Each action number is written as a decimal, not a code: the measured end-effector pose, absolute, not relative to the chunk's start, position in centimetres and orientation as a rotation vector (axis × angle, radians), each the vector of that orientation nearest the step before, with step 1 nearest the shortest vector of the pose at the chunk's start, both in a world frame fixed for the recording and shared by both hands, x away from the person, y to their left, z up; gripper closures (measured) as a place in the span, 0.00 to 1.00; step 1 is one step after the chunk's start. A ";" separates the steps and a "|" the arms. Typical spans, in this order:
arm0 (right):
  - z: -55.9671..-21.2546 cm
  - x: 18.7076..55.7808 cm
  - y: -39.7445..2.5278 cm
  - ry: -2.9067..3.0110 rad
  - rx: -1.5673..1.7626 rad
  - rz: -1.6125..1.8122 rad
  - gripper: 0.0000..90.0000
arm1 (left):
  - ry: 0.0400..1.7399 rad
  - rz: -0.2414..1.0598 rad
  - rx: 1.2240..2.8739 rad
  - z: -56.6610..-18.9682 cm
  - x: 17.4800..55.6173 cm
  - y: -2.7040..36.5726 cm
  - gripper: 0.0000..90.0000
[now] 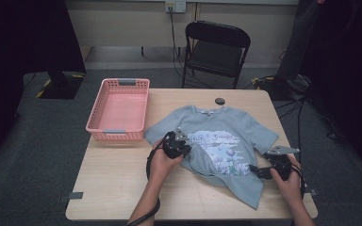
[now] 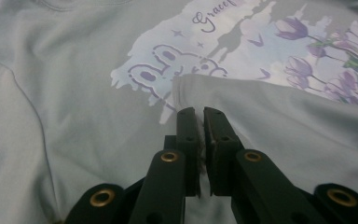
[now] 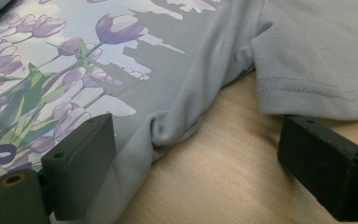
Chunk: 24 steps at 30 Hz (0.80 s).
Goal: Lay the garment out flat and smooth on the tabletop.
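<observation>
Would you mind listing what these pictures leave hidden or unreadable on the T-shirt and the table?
- T-shirt hem: folded-over cloth covers part of it, high view.
- Printed word: cut off by the top edge, left gripper view.
- Small dark object: too small to identify, high view.
- Cloth between the left gripper jaws: hidden by them.

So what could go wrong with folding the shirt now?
The left hand-held gripper pinches just a thin edge of the T-shirt, so the cloth might slip out. The right hand-held gripper is open beside a bunched side seam, so it may grab a lump, and the fold could turn out crooked.
</observation>
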State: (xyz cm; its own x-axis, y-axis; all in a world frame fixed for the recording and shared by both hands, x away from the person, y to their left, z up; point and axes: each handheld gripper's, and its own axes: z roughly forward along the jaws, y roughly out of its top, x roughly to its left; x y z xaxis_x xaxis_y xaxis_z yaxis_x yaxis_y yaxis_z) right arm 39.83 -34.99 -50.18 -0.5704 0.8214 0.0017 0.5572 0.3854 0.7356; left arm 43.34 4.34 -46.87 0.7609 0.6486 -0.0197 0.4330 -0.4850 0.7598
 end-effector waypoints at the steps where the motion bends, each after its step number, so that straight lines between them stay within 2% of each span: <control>1: -50.2 39.8 -35.0 2.286 1.197 1.004 0.11 | 0.804 0.345 2.152 -46.8 43.1 4.5 0.95; 14: -50.2 39.8 -35.0 2.286 1.197 1.003 0.11 | 0.779 0.306 2.101 -44.9 40.1 6.0 0.95; 24: -50.2 39.8 -35.0 2.286 1.196 1.003 0.11 | 0.790 0.281 2.079 -45.3 37.9 7.2 0.95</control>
